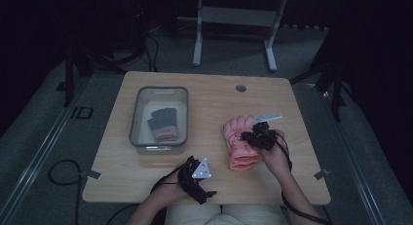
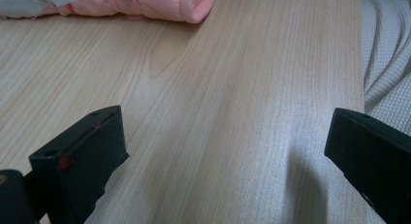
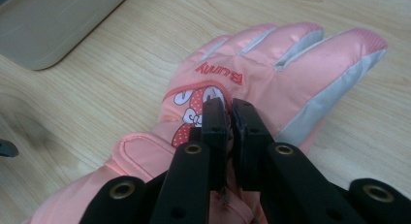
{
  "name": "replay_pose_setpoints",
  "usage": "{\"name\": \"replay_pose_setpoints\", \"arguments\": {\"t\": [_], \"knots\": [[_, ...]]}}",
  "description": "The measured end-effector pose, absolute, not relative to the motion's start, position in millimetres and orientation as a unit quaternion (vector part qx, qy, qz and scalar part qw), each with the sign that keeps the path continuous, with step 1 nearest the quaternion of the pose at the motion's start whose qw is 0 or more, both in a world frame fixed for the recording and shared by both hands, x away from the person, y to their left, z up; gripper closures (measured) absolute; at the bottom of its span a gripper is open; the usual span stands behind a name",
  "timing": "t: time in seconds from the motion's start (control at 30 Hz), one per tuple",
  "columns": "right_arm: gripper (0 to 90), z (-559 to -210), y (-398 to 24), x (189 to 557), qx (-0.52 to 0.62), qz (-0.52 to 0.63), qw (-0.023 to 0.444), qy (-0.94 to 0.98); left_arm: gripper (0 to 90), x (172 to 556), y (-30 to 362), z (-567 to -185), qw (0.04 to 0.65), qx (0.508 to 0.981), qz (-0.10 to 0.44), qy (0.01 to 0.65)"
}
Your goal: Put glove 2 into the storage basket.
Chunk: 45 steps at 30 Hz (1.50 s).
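A pink padded glove [image 1: 241,147] lies flat on the wooden table [image 1: 209,96], right of centre, its fingers pointing away from the person. My right gripper [image 1: 252,136] rests on the back of the glove. In the right gripper view its jaws [image 3: 229,105] are shut on the fabric of the pink glove [image 3: 271,73], just beside the cartoon print. My left gripper [image 1: 205,180] hovers near the front edge of the table, left of the glove. It is open [image 2: 228,141] with bare wood between its jaws, and the glove's cuff [image 2: 160,3] lies farther off.
A grey plastic bin [image 1: 158,88] stands at the left half of the table and holds a grey and pink glove [image 1: 163,122]. Its corner [image 3: 48,25] is near the pink glove's fingers. The person's lap [image 2: 387,64] is past the front edge.
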State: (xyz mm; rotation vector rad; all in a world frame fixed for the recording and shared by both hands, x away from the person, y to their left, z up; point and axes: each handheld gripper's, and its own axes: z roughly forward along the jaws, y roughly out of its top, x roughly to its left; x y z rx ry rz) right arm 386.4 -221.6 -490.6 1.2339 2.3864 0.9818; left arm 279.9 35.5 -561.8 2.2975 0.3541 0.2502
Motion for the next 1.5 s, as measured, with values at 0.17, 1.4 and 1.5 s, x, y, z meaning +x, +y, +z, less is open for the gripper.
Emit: {"name": "replay_pose_setpoints", "arguments": {"t": [0.17, 1.4, 1.5], "knots": [[83.3, -495.9, -223.9, 388.2, 0.429, 0.338, 0.135, 0.827, 0.6, 280.1, 35.5, -561.9, 0.390, 0.905, 0.098, 0.141], [61.1, -448.5, -264.9, 364.0, 0.397, 0.374, 0.179, 0.819, 3.5, 285.1, 16.8, -495.2, 0.418, 0.878, 0.100, 0.212], [61.3, -445.8, -264.9, 363.0, 0.395, 0.380, 0.186, 0.816, 3.5, 287.6, 15.2, -486.2, 0.417, 0.878, 0.102, 0.212]]}}
